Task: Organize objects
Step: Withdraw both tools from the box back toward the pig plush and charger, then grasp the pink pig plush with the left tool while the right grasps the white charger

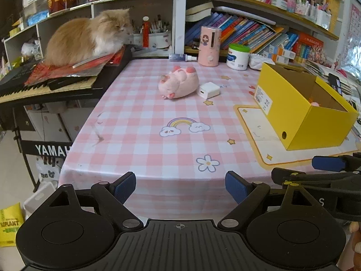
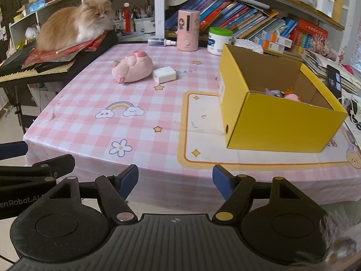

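A pink plush pig (image 1: pixel 179 82) (image 2: pixel 133 70) lies on the pink checked tablecloth (image 1: pixel 144 135) (image 2: pixel 94 131), far middle. A white charger block (image 1: pixel 208 90) (image 2: pixel 164 74) lies just right of it. An open yellow cardboard box (image 1: pixel 300 113) (image 2: pixel 270 122) stands on the right with small toys (image 2: pixel 284 94) inside. My left gripper (image 1: pixel 180 188) is open and empty at the table's near edge. My right gripper (image 2: pixel 175 181) is open and empty at the near edge, left of the box; it also shows in the left wrist view (image 1: pixel 302 171).
An orange and white cat (image 1: pixel 90 37) (image 2: pixel 76 27) lies on papers on a keyboard (image 1: pixel 45 85) at the left. A pink humidifier (image 1: pixel 209 45) (image 2: pixel 187 30), a white jar (image 1: pixel 238 55) (image 2: pixel 218 40) and a small bottle (image 1: pixel 182 57) stand at the back, below full bookshelves (image 1: pixel 259 31).
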The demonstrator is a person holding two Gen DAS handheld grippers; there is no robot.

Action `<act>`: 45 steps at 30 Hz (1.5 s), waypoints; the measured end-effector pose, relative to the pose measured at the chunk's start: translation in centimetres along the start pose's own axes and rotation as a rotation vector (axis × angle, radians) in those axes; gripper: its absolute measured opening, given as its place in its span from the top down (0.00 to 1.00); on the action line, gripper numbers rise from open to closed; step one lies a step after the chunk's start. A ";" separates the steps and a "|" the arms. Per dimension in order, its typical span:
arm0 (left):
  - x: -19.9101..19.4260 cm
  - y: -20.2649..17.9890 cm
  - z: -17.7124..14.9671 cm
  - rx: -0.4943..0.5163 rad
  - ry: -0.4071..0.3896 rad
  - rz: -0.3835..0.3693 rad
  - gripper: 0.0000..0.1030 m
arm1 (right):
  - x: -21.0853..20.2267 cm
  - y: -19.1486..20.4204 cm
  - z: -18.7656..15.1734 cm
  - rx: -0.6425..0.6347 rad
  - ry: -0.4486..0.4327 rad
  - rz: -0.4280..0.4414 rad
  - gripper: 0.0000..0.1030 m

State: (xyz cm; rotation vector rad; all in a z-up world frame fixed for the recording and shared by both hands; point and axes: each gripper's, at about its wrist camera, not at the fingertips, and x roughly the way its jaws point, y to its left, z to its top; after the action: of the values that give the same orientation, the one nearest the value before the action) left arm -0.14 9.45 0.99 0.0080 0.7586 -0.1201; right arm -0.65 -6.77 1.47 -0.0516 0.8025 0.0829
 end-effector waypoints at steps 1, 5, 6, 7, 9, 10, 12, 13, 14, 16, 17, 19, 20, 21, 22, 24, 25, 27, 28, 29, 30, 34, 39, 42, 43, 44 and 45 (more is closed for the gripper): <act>0.2 0.1 0.1 -0.002 0.001 0.001 0.14 | 0.2 0.2 0.1 -0.006 0.002 0.002 0.31; 1.2 0.2 0.7 0.000 0.007 0.012 0.14 | 1.1 0.3 0.7 -0.015 0.004 0.011 0.31; 1.4 0.3 0.9 0.002 0.009 0.015 0.14 | 1.3 0.3 0.8 -0.013 0.005 0.013 0.31; 1.8 0.4 1.2 0.003 0.010 0.019 0.14 | 1.7 0.2 1.1 -0.011 0.007 0.015 0.31; 2.4 0.6 1.7 0.003 0.013 0.026 0.14 | 2.3 0.2 1.7 -0.005 0.008 0.020 0.31; 2.8 0.7 2.0 0.000 0.016 0.029 0.14 | 2.7 0.2 2.0 -0.004 0.008 0.022 0.31; 3.6 0.9 2.5 -0.007 0.025 0.031 0.14 | 3.4 0.2 2.7 -0.008 0.012 0.027 0.31; 4.0 0.9 2.7 -0.009 0.031 0.029 0.14 | 3.8 0.2 3.1 -0.010 0.014 0.029 0.31; 4.4 1.0 2.9 -0.009 0.037 0.027 0.14 | 4.2 0.1 3.4 -0.011 0.016 0.030 0.31; 5.2 1.0 3.4 -0.011 0.047 0.028 0.14 | 5.0 0.0 4.1 -0.011 0.024 0.032 0.31; 5.6 1.1 3.6 -0.014 0.050 0.029 0.14 | 5.5 0.0 4.5 -0.011 0.029 0.033 0.31; 6.3 1.3 4.2 -0.026 0.053 0.033 0.14 | 6.4 -0.1 5.2 -0.017 0.035 0.038 0.31; 6.7 1.4 4.5 -0.032 0.055 0.036 0.14 | 6.8 -0.1 5.6 -0.022 0.038 0.040 0.31; 7.0 1.6 4.7 -0.037 0.056 0.038 0.14 | 7.2 0.0 6.0 -0.029 0.041 0.044 0.31; 7.3 1.7 5.0 -0.040 0.057 0.041 0.14 | 7.7 0.0 6.4 -0.033 0.044 0.047 0.31; 8.0 1.8 5.6 -0.048 0.057 0.047 0.14 | 8.4 -0.1 7.0 -0.036 0.045 0.050 0.31; 8.3 1.9 6.0 -0.052 0.057 0.051 0.14 | 8.8 -0.2 7.4 -0.036 0.044 0.052 0.31; 8.9 2.0 6.6 -0.062 0.054 0.055 0.14 | 9.5 -0.3 8.2 -0.036 0.040 0.054 0.31; 9.2 2.1 7.0 -0.065 0.052 0.057 0.14 | 9.9 -0.4 8.7 -0.036 0.038 0.057 0.31; 9.5 2.2 7.3 -0.067 0.051 0.061 0.14 | 10.2 -0.5 9.0 -0.034 0.036 0.058 0.31; 9.9 2.2 7.7 -0.070 0.049 0.066 0.14 | 10.6 -0.6 9.5 -0.032 0.034 0.060 0.31; 11.3 2.3 9.0 -0.076 0.049 0.080 0.14 | 12.1 -1.1 11.3 -0.028 0.029 0.069 0.31; 13.0 2.2 10.7 -0.061 0.042 0.099 0.14 | 14.1 -1.5 13.6 -0.032 0.023 0.086 0.31; 14.2 2.0 12.1 -0.039 0.030 0.104 0.14 | 15.4 -1.8 15.1 -0.038 0.024 0.100 0.31; 14.7 2.0 12.5 -0.031 0.025 0.104 0.14 | 15.8 -1.9 15.6 -0.041 0.022 0.102 0.31; 15.3 1.9 13.0 -0.021 0.022 0.101 0.14 | 16.2 -1.9 16.2 -0.043 0.018 0.103 0.31; 15.8 1.8 13.4 -0.009 0.019 0.098 0.14 | 16.5 -2.1 16.8 -0.041 0.012 0.105 0.31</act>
State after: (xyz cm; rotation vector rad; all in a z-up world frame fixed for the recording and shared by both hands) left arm 20.64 8.89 -0.19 0.0377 0.7767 -0.0236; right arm 23.02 -6.64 1.26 -0.0487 0.8158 0.1984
